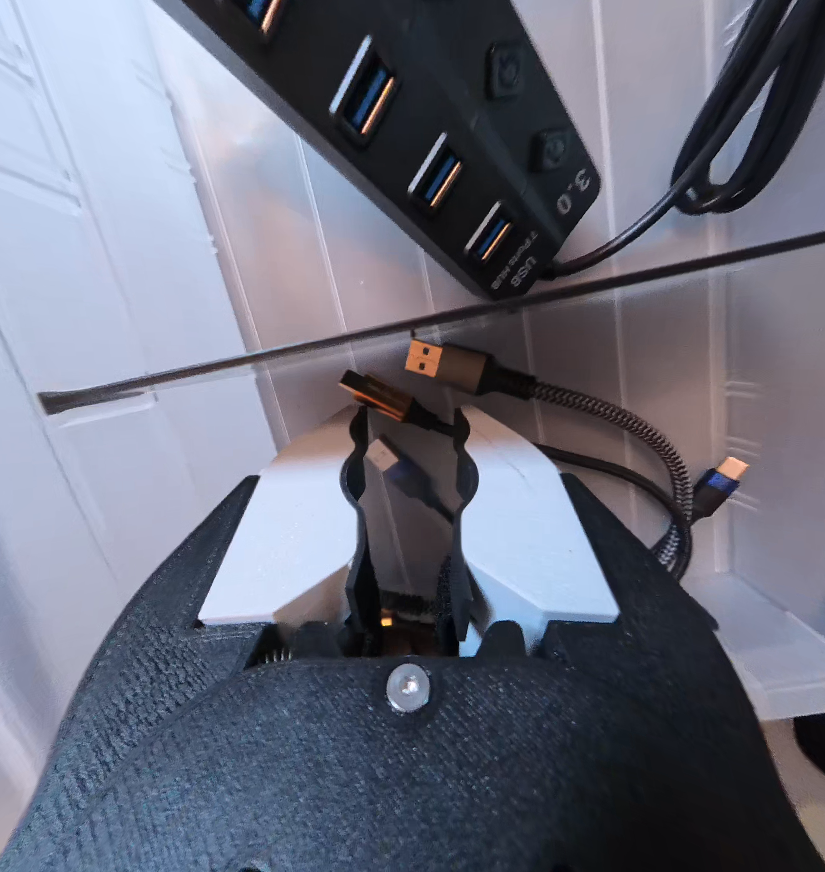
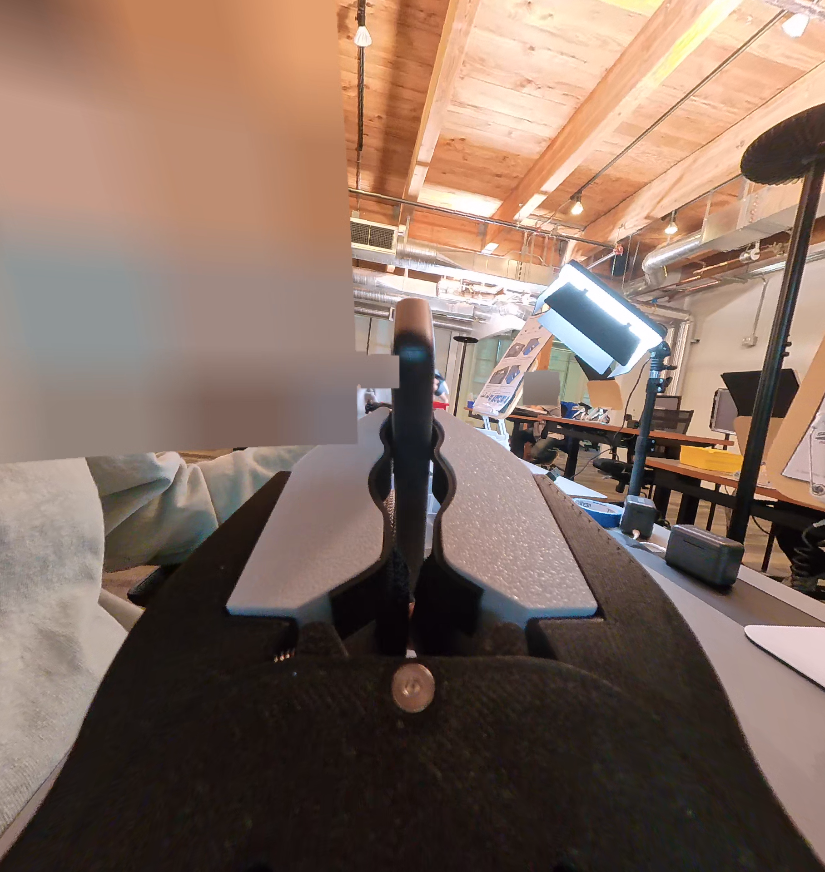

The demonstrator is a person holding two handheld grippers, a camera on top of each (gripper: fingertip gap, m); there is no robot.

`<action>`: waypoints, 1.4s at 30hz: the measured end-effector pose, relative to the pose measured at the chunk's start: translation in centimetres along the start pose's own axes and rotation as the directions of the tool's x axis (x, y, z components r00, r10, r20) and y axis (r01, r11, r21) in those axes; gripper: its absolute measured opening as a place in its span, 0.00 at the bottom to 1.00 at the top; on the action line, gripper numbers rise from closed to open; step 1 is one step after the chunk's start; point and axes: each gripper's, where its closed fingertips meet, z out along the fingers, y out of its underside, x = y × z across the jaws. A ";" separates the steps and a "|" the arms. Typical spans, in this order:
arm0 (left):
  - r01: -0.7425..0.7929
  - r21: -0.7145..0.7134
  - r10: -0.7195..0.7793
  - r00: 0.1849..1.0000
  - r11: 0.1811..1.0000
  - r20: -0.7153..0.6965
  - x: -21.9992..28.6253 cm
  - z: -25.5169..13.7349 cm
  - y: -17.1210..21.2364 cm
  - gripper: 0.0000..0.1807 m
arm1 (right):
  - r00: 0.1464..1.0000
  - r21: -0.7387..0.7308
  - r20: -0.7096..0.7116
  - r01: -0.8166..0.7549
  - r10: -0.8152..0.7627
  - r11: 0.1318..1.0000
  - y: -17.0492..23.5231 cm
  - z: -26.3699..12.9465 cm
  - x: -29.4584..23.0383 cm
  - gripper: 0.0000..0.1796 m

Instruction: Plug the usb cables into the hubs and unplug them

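Tongs of the left hand (image 1: 409, 415) point down into a white plastic bin (image 1: 174, 245), jaws parted narrowly around a copper-coloured USB plug (image 1: 377, 395); I cannot tell if they touch it. A braided cable's plug (image 1: 448, 362) lies just beside. The black hub (image 1: 429, 122) rests above, its blue ports free, with printed white writing at its end. The right tongs (image 2: 413, 439) point upward and grip a flat black device (image 2: 414, 377) standing upright. Behind are a grey counter (image 2: 788, 660) and a wooden ceiling (image 2: 519, 108).

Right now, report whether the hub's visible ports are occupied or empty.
Empty: each visible port on the black hub shows its blue insert, and the braided cable's plug lies loose nearby.
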 end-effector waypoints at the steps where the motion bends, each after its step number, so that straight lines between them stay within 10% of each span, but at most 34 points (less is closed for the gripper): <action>1: 0.005 0.009 -0.005 1.000 1.000 -0.016 0.3 0.2 0.0 0.19 | 1.000 0.001 0.001 -0.002 0.002 1.000 0.0 0.0 0.0 0.07; 8: -0.027 0.069 0.024 0.999 0.997 0.040 -0.1 0.0 -0.1 0.08 | 1.000 -0.014 0.002 0.022 -0.022 1.000 0.1 0.2 -0.2 0.07; 12: -0.074 0.344 0.046 0.995 0.936 0.087 0.6 -4.7 -1.3 0.05 | 1.000 -0.006 -0.002 0.006 -0.006 1.000 0.1 0.1 0.0 0.07; 20: -0.289 0.927 0.232 0.944 0.241 0.234 7.0 -21.8 -4.3 0.04 | 1.000 -0.018 0.002 0.021 -0.021 1.000 0.3 0.2 -0.2 0.07; 28: -0.560 0.824 0.100 0.818 -0.092 0.567 11.0 -29.1 -3.2 0.04 | 1.000 0.026 0.005 0.013 -0.013 1.000 -0.5 0.0 -0.1 0.07; 35: -0.925 0.348 0.059 0.343 -0.154 0.938 19.2 -30.9 -2.7 0.04 | 0.990 0.093 0.059 0.120 -0.126 0.988 -1.9 -0.3 -1.4 0.07; 42: -0.878 0.390 0.230 0.334 -0.276 0.914 25.0 -31.9 -0.7 0.04 | 0.946 0.194 0.125 0.271 -0.298 0.943 -3.8 -0.7 -3.7 0.07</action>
